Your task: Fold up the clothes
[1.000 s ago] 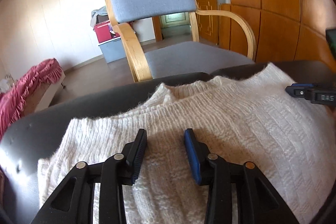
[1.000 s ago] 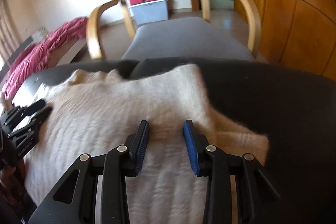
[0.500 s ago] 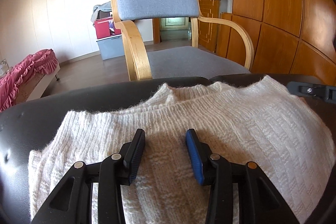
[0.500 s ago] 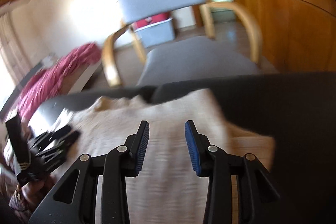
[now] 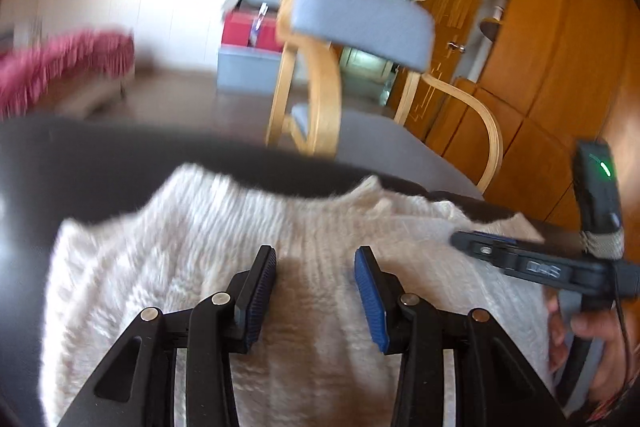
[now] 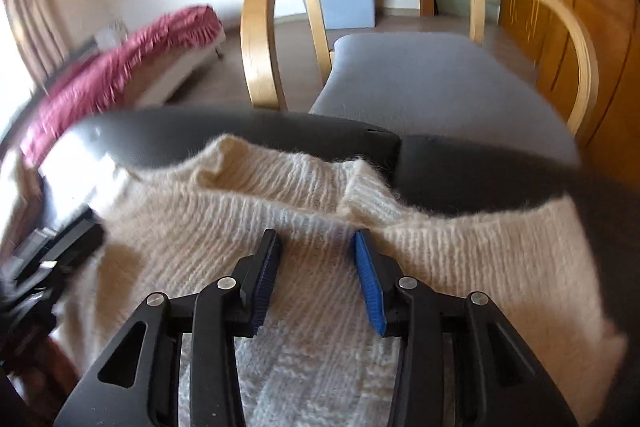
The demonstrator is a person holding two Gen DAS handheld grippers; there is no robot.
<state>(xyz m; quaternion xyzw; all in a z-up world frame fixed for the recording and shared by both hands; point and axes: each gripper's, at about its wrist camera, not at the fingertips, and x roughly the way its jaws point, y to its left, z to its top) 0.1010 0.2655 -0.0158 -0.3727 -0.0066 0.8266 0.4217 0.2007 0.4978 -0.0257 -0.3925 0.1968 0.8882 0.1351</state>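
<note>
the cream knitted sweater (image 6: 280, 235) lies spread on the dark tabletop (image 6: 500, 179), neckline toward the chair (image 6: 440, 79); the left gripper (image 5: 316, 267) hovers over it with jaws apart and empty, and the right gripper (image 6: 316, 247) has its jaws opening with only flat knit beneath. a good fold likely calls for each gripper to pinch one layer at matching points near the shoulders. only the left wrist view shows the person's hand (image 5: 588, 347) on the other tool; only the right wrist view shows the sweater's right edge.
</note>
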